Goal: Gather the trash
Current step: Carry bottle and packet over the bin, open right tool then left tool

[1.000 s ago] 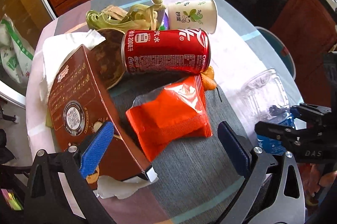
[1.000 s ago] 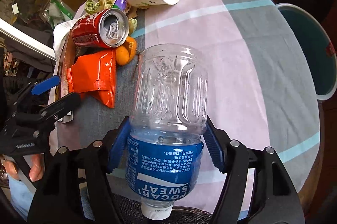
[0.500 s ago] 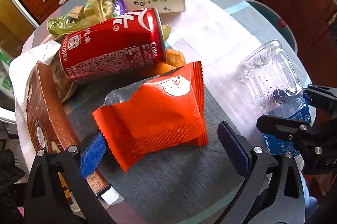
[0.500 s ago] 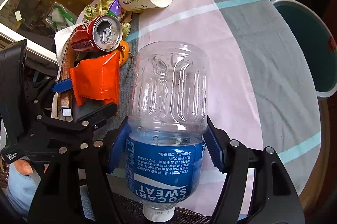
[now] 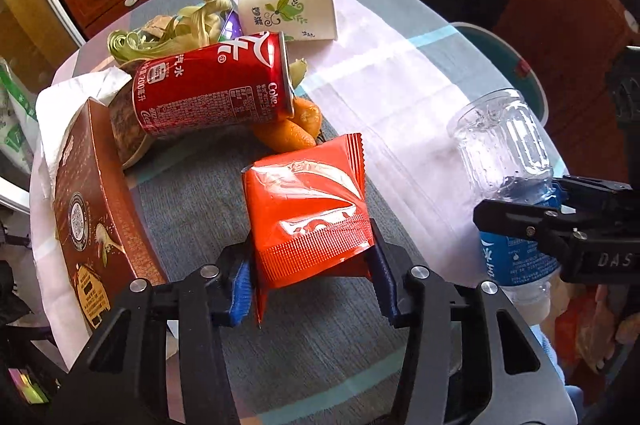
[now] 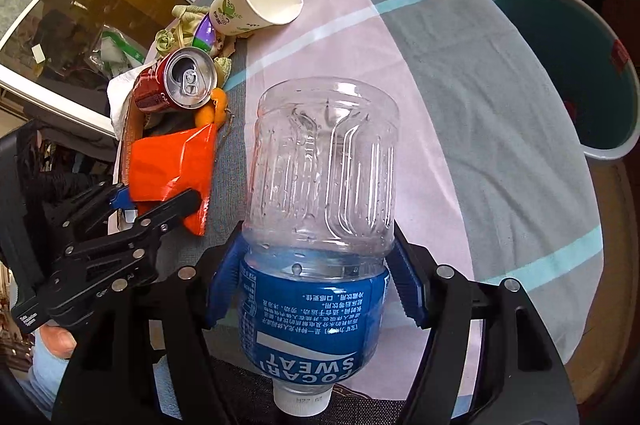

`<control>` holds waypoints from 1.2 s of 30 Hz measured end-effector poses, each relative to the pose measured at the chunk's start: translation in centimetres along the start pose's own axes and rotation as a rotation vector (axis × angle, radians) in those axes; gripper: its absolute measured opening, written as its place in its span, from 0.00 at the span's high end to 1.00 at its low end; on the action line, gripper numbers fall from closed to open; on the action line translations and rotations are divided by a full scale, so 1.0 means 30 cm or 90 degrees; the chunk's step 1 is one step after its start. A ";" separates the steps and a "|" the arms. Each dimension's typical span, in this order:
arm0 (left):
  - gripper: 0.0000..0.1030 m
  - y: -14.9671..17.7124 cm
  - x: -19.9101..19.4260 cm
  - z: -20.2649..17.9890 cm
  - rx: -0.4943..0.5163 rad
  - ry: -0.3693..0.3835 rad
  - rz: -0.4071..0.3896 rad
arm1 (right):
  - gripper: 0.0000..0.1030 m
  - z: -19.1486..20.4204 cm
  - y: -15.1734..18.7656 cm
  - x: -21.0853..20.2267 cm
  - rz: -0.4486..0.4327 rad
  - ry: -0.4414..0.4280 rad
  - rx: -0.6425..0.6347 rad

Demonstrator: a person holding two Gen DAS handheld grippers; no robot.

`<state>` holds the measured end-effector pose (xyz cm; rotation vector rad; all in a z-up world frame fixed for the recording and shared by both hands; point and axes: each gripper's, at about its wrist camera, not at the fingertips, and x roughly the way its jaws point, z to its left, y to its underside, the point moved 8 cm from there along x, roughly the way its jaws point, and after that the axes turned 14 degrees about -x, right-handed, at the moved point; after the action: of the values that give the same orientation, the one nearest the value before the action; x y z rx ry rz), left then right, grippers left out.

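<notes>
My left gripper [image 5: 312, 281] is shut on an orange snack packet [image 5: 308, 209], its near end pinched between the blue pads and lifted off the striped tablecloth [image 5: 400, 93]. The packet also shows in the right wrist view [image 6: 172, 169]. My right gripper [image 6: 316, 289] is shut on a clear plastic bottle [image 6: 324, 193] with a blue label, cap toward the camera. It also shows at the right of the left wrist view [image 5: 508, 153]. A red cola can [image 5: 212, 89] lies on its side behind the packet.
A brown carton [image 5: 92, 209], white napkin [image 5: 76, 93], orange peel [image 5: 292, 129], green ribbon scraps [image 5: 160, 33] and a tipped paper cup [image 5: 292, 9] crowd the table's left. A teal bin [image 6: 568, 73] stands on the floor beyond the right edge.
My left gripper has moved forward around the orange packet and closed on it, crumpling and lifting its near end. The right gripper keeps holding the bottle, barely moved.
</notes>
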<state>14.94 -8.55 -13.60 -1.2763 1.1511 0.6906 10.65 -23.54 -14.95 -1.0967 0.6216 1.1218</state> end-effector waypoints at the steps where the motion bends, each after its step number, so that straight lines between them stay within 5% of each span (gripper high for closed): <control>1: 0.51 -0.001 -0.016 -0.010 0.003 0.004 -0.004 | 0.38 -0.005 0.000 -0.005 -0.002 -0.006 0.007; 13: 0.51 -0.084 -0.123 -0.220 0.044 0.051 -0.046 | 0.39 -0.155 -0.071 -0.217 -0.098 0.009 0.061; 23: 0.51 -0.233 -0.140 -0.504 0.114 0.085 -0.066 | 0.39 -0.557 -0.191 -0.578 -0.272 0.147 0.165; 28: 0.51 -0.269 -0.101 -0.656 0.154 0.104 -0.056 | 0.39 -0.742 -0.174 -0.537 -0.249 0.173 0.219; 36: 0.51 -0.315 0.017 -0.801 0.184 0.116 -0.026 | 0.39 -0.841 -0.166 -0.309 -0.168 0.163 0.237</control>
<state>17.21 -33.70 -8.23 -1.1282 1.3175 0.3665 14.90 -50.54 -14.74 -0.9696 0.8220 0.6117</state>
